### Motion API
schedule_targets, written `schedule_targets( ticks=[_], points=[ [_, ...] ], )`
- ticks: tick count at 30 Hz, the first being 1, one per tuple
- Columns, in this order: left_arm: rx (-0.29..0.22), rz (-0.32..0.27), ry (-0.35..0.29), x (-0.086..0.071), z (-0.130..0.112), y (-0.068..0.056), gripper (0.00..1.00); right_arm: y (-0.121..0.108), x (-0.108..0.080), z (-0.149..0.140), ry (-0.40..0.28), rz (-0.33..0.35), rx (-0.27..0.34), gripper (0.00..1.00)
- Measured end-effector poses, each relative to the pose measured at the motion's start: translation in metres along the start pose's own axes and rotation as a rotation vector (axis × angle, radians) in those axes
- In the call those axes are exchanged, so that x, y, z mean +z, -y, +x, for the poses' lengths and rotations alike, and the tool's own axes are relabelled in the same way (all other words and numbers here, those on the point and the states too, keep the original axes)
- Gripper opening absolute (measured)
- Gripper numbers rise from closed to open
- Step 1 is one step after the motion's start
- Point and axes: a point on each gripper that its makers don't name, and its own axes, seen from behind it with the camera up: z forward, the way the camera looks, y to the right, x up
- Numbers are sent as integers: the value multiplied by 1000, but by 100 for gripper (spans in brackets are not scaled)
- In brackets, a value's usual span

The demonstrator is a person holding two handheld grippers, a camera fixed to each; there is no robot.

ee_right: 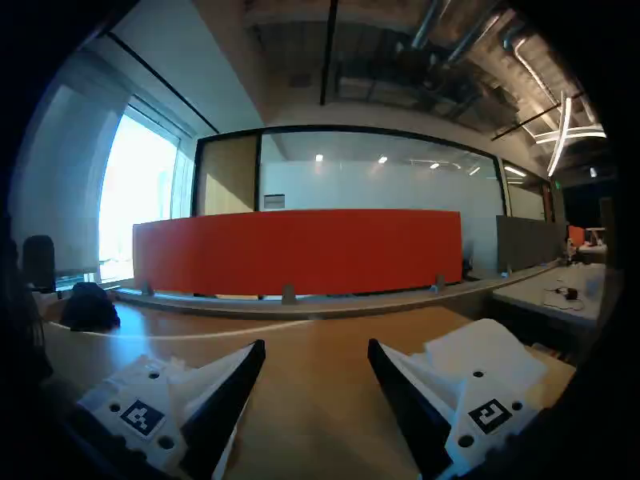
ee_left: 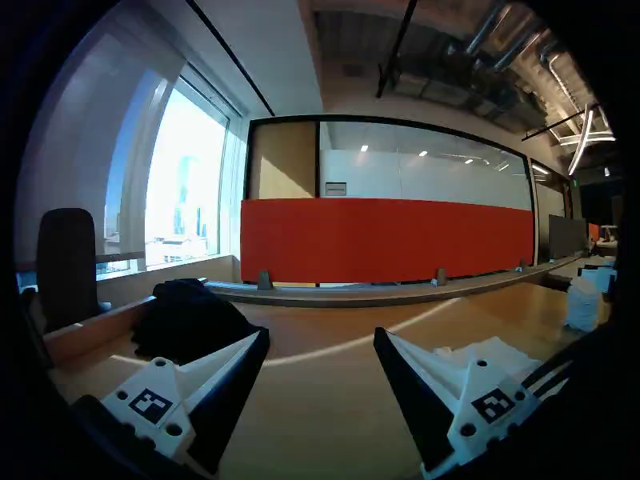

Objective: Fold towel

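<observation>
The white towel (ee_left: 496, 352) is half tucked behind the left gripper (ee_left: 318, 331), the right gripper (ee_right: 316, 342) covers its near edge too, and tbh the dark bundle (ee_left: 188, 320) and the white lump (ee_left: 582, 302) by the edge are too blurry to call.

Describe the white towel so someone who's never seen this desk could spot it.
Find the long red panel at the back of the wooden desk. Come forward on the desk's right side: the towel lies flat there. It is white and flat, while the bundle at far left is black and heaped.
</observation>
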Motion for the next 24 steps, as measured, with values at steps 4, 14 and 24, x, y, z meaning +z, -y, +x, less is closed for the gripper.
schedule_targets(
  ticks=[4, 14, 24],
  points=[
    [0, -1, 5, -1, 19, -1, 97, 4, -2, 24, -1, 2, -5, 99],
    [16, -11, 32, -13, 81, 1, 97, 19, -12, 97, 3, 8, -17, 99],
    [14, -18, 56, -23, 124, 1, 97, 24, -24, 150, -1, 5, -15, 99]
  ],
)
